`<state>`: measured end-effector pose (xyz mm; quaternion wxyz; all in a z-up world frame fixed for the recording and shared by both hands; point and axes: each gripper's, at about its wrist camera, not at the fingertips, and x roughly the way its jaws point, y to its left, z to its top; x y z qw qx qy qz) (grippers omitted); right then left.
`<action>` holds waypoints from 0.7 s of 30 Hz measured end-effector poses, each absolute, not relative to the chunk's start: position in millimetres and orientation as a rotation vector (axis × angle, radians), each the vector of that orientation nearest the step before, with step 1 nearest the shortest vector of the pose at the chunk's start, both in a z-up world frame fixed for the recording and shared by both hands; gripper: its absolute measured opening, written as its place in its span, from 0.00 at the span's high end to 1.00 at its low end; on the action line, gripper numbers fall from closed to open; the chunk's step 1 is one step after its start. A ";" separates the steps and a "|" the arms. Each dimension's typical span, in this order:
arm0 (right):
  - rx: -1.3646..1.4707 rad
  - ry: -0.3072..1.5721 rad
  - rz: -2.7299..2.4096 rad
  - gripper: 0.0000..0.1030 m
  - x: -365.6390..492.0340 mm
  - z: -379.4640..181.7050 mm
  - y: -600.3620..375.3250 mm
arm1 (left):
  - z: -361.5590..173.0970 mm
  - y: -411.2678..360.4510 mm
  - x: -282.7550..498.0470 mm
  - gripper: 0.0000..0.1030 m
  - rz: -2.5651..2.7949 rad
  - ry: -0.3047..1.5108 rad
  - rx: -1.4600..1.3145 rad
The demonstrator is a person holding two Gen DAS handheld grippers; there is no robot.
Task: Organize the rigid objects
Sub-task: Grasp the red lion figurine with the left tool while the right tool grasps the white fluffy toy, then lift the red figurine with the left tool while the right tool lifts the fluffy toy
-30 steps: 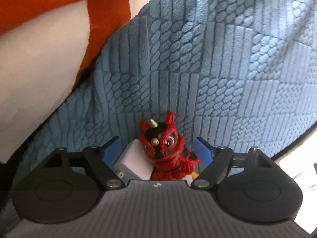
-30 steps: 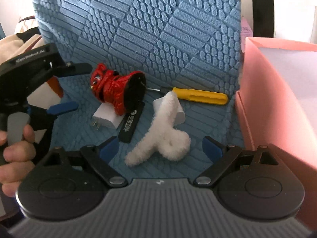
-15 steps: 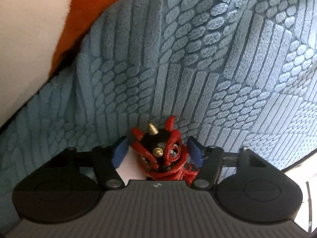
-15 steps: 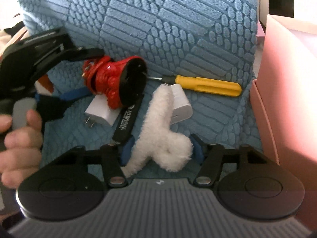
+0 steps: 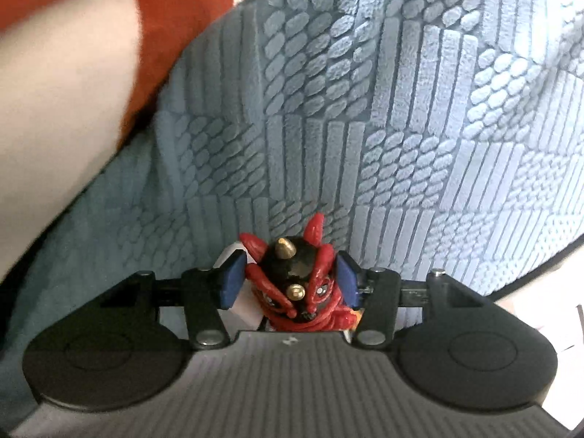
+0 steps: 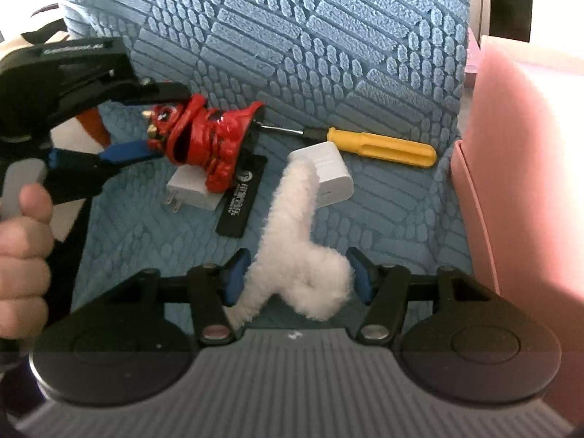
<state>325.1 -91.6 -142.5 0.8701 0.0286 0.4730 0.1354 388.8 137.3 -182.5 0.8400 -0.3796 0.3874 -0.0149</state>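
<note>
**Both grippers close in**

Since a second ago, left gripper (image 5: pixel 288 281) has been closing and now clamps the red figurine (image 6: pixel 204 138) over the blanket (image 6: pixel 328 36). Right gripper (image 6: pixel 297 275) has narrowed onto the fluffy toy (image 6: pixel 292 241), pads touching it.

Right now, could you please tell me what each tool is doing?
Left tool: jaws just closing, pads on the red lion figurine.
Right tool: jaws just closing around the white fluffy piece.

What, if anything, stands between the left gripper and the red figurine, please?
Nothing visible does. The left gripper already has the red figurine between its blue pads, closing on its head. A white charger lies under it.
</note>
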 end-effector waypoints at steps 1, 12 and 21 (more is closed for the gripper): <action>0.054 0.988 0.282 0.42 322.2 -140.4 -92.5 | -179.3 136.2 386.3 0.43 -0.022 0.829 -0.793; -0.020 0.982 0.299 0.55 290.5 -118.4 -91.8 | -153.3 129.3 329.9 0.43 0.019 0.813 -0.664; -0.054 0.973 0.323 0.79 265.6 -106.3 -99.6 | -143.7 127.9 286.9 0.43 0.024 0.822 -0.578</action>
